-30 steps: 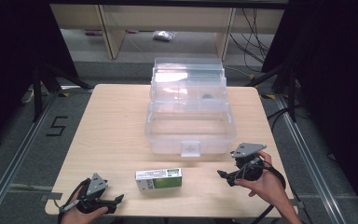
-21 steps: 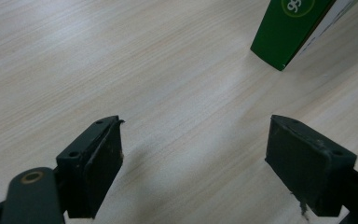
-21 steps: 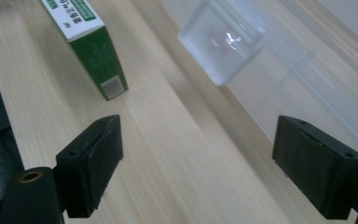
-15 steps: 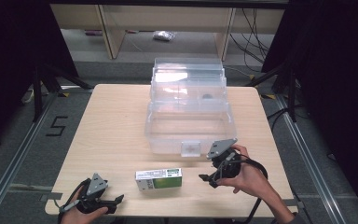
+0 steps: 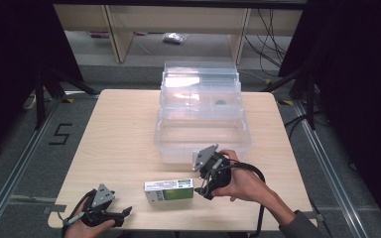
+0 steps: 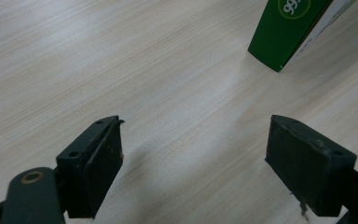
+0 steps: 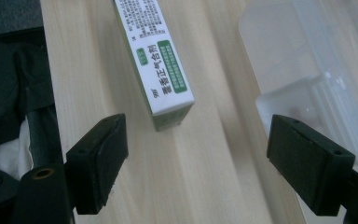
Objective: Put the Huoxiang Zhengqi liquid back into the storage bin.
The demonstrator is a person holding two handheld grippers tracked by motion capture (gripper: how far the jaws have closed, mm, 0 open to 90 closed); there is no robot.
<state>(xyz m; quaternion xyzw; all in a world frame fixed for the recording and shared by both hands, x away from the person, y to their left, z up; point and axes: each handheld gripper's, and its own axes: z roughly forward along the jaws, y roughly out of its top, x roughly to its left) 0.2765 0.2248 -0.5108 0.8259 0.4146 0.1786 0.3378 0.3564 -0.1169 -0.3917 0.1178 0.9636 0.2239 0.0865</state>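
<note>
A small white and green carton (image 5: 169, 190) lies flat near the table's front edge. Its end faces my right gripper (image 5: 202, 187), which hovers open just to its right. In the right gripper view the carton (image 7: 156, 60) lies a short way ahead of the open jaws, between their lines. My left gripper (image 5: 125, 213) rests open at the front left corner, left of the carton. A green corner of the carton (image 6: 284, 32) shows at the top of the left gripper view. A clear plastic storage box (image 5: 201, 116) stands open behind the carton.
The box's front wall and latch (image 7: 317, 84) lie close on the right in the right gripper view. A person's dark clothing (image 7: 9, 74) shows beyond the table edge at its left. The wooden table (image 5: 119, 134) has bare room on its left half.
My right gripper has moved left from the table's right side to the carton's right end. The left gripper and the carton have stayed put.
</note>
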